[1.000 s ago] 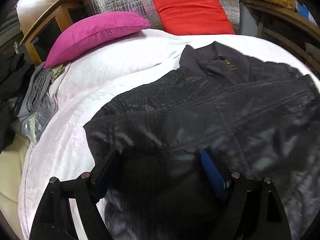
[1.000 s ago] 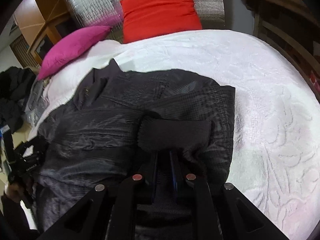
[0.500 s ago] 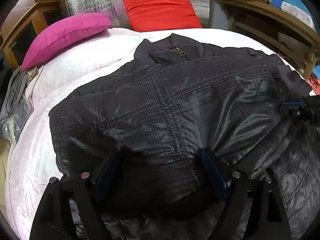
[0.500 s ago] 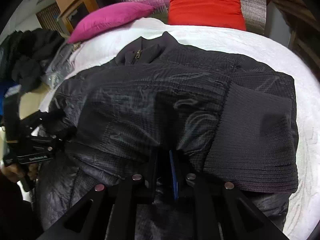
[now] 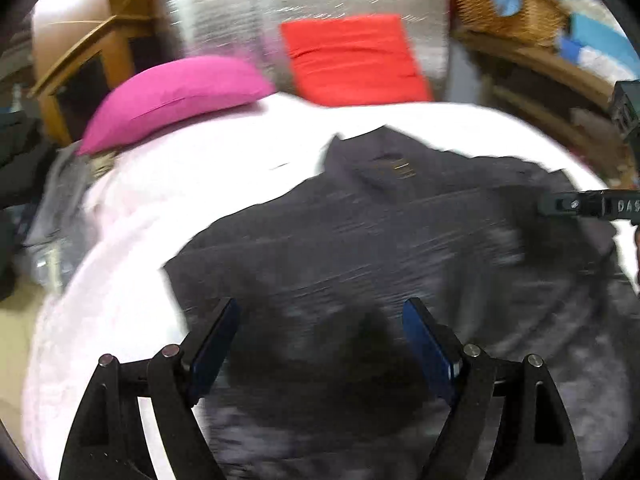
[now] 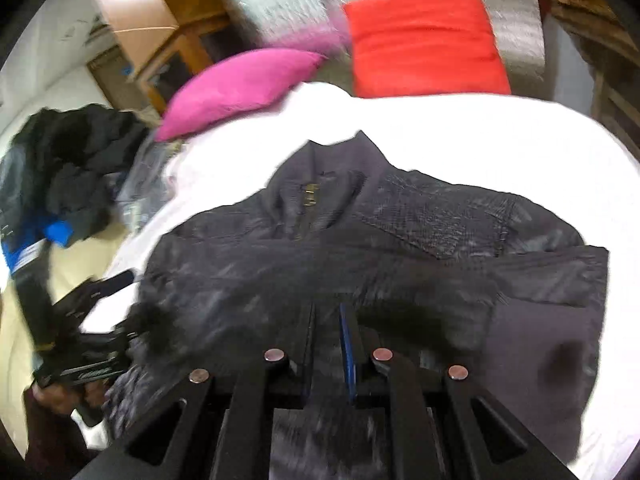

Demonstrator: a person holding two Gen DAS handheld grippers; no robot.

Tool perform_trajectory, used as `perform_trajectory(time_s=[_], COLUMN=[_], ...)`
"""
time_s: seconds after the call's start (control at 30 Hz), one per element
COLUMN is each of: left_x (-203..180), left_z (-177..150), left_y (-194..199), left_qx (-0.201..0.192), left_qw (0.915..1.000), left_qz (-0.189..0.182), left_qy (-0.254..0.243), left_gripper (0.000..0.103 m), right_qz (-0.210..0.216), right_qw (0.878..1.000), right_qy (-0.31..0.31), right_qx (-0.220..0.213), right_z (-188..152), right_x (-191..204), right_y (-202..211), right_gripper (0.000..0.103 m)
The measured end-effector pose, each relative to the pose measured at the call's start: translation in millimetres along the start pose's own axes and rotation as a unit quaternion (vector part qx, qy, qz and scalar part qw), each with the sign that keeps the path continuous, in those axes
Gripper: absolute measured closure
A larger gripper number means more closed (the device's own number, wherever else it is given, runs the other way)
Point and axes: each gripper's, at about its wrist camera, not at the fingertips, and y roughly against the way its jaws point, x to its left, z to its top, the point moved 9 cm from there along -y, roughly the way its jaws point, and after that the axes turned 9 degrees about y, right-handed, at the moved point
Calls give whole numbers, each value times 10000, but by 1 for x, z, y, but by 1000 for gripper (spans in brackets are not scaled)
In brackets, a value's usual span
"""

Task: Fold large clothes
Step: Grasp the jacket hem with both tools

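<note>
dark jacket (image 6: 400,248): quilted, shiny, zip at the collar; spread across the middle of the bed (image 6: 520,128) on a white textured cover, collar toward the head edge, both sleeves folded in over the front, a ribbed cuff (image 6: 540,344) lying toward the right edge; lower part gathered toward the foot edge, blurred; left gripper (image 5: 320,320): jaws standing wide over the jacket's lower left part, blue pads apart, whether they touch the fabric cannot be told; in the right wrist view it shows low at the left edge, a person's hand (image 6: 60,396) on its handle; right gripper (image 6: 328,320): jaws narrow, nearly closed, dark fabric of the jacket's lower front pinched between them; in the left wrist view only its tip at the right edge; magenta pillow (image 5: 176,96): head edge, left corner; red cushion (image 5: 352,60): head edge, middle, against a silver quilted panel (image 5: 304,8); dark clothes (image 6: 68,168): heaped beside the left edge; wicker basket (image 5: 508,12): on a wooden shelf beyond the right corner.
</note>
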Motion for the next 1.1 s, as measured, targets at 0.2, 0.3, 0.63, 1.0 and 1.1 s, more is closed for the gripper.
perform_trajectory(time_s=[0.2,0.3,0.63,1.0,1.1], left_x=[10,11,2,36,47], left_z=[-22,-21,-54,-153,-179], left_y=[-28,-21,59,146,157], left_qx=[302,357,100,-78,8], left_qw=[9975,9975,9989,9996,9971], left_qz=[533,511,56,24,-93], left_qy=[-338,-330,-457,262,750], left_gripper=[17,17,17,16,16], right_qz=[-86,-142,117,-123,-107], right_qw=[9983,9979,9932,9908,9883], right_qy=[-566,-614,-989,-1237,-1488], right_qx=[102,154,-604,-541,-315], right_z=[-15,-23,-80,-197,-236], right_x=[-26,-22,-25,-41,-44], right_y=[-45,-27,118,225,232], right_gripper=[88,88,20,20,20])
